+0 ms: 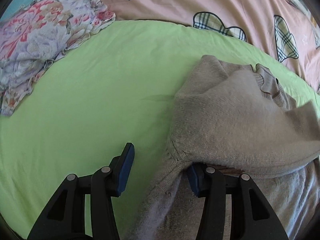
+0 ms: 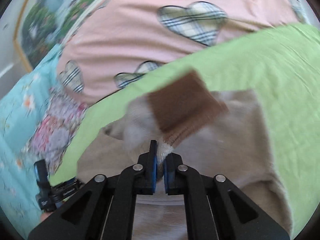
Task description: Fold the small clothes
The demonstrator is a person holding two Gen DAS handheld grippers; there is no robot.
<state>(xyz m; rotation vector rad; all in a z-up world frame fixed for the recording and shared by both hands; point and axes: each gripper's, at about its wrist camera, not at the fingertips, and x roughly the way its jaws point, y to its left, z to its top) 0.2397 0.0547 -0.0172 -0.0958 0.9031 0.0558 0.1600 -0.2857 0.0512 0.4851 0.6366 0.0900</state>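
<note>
The left gripper (image 1: 158, 170) stood wide open, its right finger tucked under a fold of the beige sweater (image 1: 240, 116), which lay on the green sheet (image 1: 100, 80). The right gripper (image 2: 159, 166) was pinched shut on a pale knit edge beside what looked, through blur, like a brown cuff (image 2: 180, 108). Floral cloth (image 1: 40, 40) and a pink quilt (image 1: 200, 0) bordered the sheet; only the right wrist view showed the other gripper's black body (image 2: 46, 190).
</note>
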